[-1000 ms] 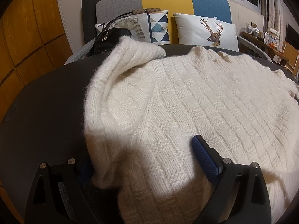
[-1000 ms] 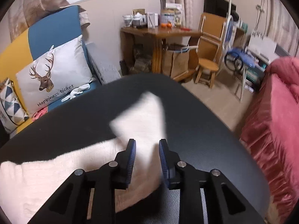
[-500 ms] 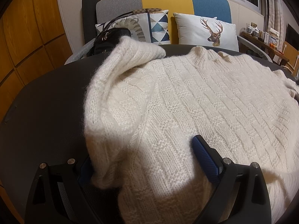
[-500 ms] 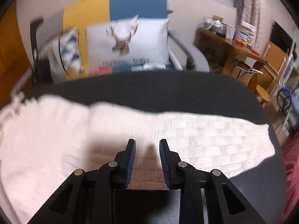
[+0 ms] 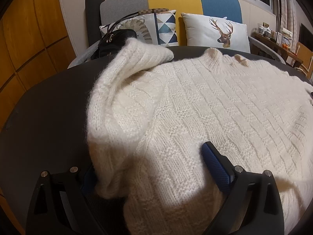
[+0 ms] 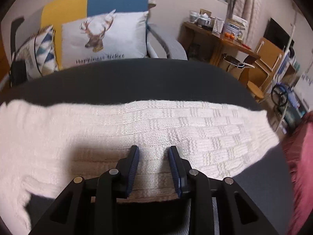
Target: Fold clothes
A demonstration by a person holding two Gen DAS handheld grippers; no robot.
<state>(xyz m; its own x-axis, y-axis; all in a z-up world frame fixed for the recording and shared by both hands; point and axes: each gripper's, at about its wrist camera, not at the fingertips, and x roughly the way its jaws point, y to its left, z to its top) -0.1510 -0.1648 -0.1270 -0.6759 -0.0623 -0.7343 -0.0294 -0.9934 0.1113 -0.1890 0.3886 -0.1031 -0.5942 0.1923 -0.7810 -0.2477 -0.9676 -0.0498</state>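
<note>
1. Behind the dark round bench point(image 5: 45, 105) stands a sofa point(image 5: 172, 0) in grey, yellow and blue, with a deer cushion point(image 5: 217, 33) on its seat and a black bag point(image 5: 115, 41) at its left end.

2. Spread across the bench lies the cream knitted sweater point(image 5: 215, 101), collar toward the sofa. Its left sleeve point(image 5: 140, 56) is turned in over the shoulder, while its right sleeve point(image 6: 195, 129) lies stretched straight out toward the bench edge.

3. My left gripper point(image 5: 148, 164) has its jaws spread wide, straddling the sweater's near left corner. One pad rests on top of the knit; the other sits low at the fabric's edge, half hidden, so I think it is beside the cloth rather than under it, but I cannot be sure. It grips nothing.

4. My right gripper point(image 6: 153, 168) sits over the near side of the right sleeve with jaws parted and cloth showing between them, not yet pinched.

5. By my judgement the sleeve fold on the right side is the step in hand. To do it well, I should take only the sleeve's layers, lift just enough to clear the body, and carry it across so it lands flat and matches the left side.

6. Thick, fuzzy knit drags and bunches, so the left side should hold steady while the right moves.
</note>
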